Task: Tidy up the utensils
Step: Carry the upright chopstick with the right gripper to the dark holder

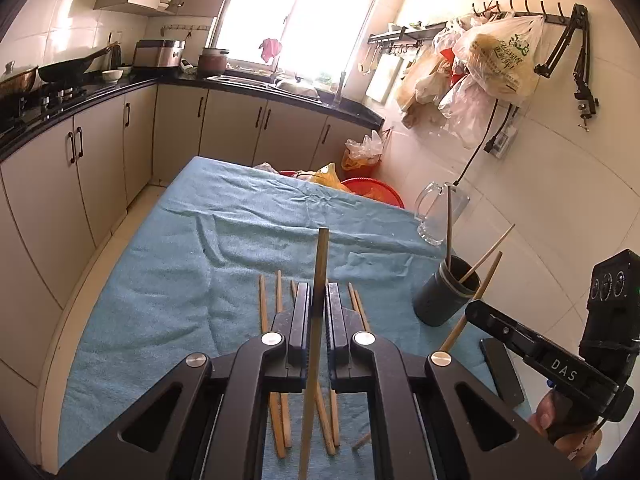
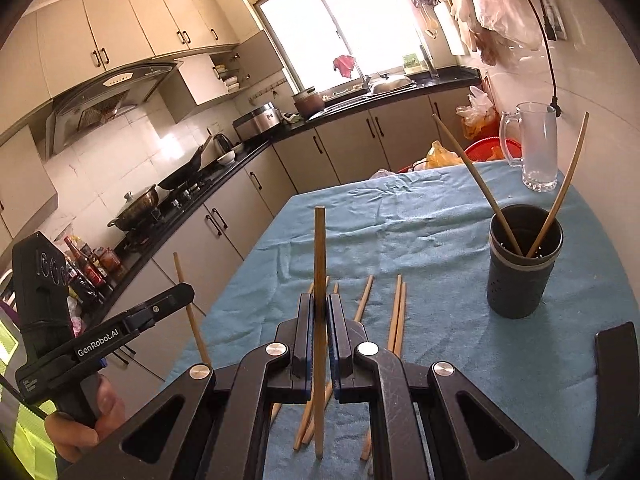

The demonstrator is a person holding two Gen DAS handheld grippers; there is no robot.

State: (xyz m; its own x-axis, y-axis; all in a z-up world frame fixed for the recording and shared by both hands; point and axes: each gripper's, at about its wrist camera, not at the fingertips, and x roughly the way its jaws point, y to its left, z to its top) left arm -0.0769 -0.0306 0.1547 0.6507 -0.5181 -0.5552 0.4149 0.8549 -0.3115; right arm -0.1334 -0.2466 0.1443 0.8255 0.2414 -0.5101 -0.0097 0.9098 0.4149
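A blue-clothed table was seen, with the holder on its right side, nearer the right gripper. Each gripper was pinched on one upright chopstick; the left gripper held its stick likewise. Loose chopsticks lay lengthwise below. The holder's two sticks were shown clearly only in the right view.

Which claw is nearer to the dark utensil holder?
Right. The right claw hangs just beside the dark utensil holder; the left claw sits farther away, across the loose chopsticks.
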